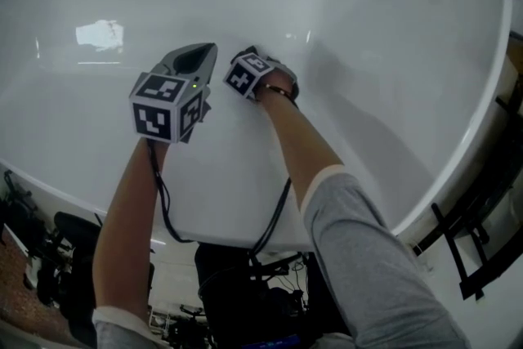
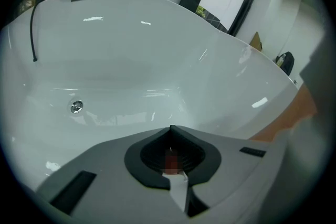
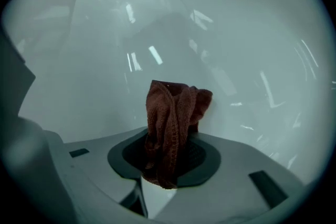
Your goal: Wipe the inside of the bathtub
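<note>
Inside the bathtub (image 1: 392,53), by its near wall, the right gripper (image 3: 170,136) clamps a brown cloth (image 3: 173,113). Just beside it, the left gripper (image 2: 170,131) has its jaws together, empty.

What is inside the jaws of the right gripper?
A reddish-brown cloth is clamped in the right gripper, bunched up and sticking out toward the bathtub wall. Its clamped lower end is covered between the jaws.

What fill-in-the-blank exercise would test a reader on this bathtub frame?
The right tongs are ____ on the reddish-brown cloth.
The left tongs are shut and hold ____.
The bathtub is ____ in colour.
Missing words: shut; nothing; white.
</note>
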A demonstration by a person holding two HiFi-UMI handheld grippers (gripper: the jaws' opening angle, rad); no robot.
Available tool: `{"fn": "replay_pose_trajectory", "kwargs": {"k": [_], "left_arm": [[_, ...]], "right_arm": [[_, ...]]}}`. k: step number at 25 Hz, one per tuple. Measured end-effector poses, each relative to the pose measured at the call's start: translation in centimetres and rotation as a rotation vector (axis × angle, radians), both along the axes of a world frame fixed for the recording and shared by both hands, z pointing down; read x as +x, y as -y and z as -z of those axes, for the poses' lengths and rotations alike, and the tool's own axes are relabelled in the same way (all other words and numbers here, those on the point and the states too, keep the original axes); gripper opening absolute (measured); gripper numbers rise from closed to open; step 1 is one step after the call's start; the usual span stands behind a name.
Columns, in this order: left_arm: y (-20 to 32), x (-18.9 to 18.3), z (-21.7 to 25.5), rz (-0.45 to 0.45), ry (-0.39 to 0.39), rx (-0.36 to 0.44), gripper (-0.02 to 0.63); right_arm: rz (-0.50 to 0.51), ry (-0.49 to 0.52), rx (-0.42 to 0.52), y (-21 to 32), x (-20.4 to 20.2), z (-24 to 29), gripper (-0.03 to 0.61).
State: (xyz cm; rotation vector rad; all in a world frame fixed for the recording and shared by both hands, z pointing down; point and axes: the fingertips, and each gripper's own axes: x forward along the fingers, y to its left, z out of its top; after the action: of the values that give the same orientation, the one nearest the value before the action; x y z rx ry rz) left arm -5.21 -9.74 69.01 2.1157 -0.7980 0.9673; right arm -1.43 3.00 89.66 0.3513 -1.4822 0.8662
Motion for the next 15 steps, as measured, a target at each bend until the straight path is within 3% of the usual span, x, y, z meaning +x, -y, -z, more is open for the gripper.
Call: {"fn": "replay_pose_trajectory", "kwargs": {"k": [6, 8, 12, 15], "left_arm": [[-0.3, 1.3, 0.3, -0.016, -0.013, -0.012, 0.008], [-0.2, 1.3, 0.6, -0.019, -0.020, -0.009, 0.008], [0.2, 0.7, 1.1, -0.009, -0.027, 0.007, 0.008], [0.6, 0.4, 1.3, 0.005, -0.031, 0.014, 0.008]], "right_arm": [[0.215, -0.203, -0.047, -1.4, 7.1, -0.1, 0.123], [0.238, -0.204, -0.062, -2.0, 7.1, 0.0, 0.123], [0.026, -0.053, -0.178, -4.0, 3.0, -0.6, 0.123], [-0.019, 0.051, -0.209, -3.7, 0.3, -0.3, 0.121]]}}
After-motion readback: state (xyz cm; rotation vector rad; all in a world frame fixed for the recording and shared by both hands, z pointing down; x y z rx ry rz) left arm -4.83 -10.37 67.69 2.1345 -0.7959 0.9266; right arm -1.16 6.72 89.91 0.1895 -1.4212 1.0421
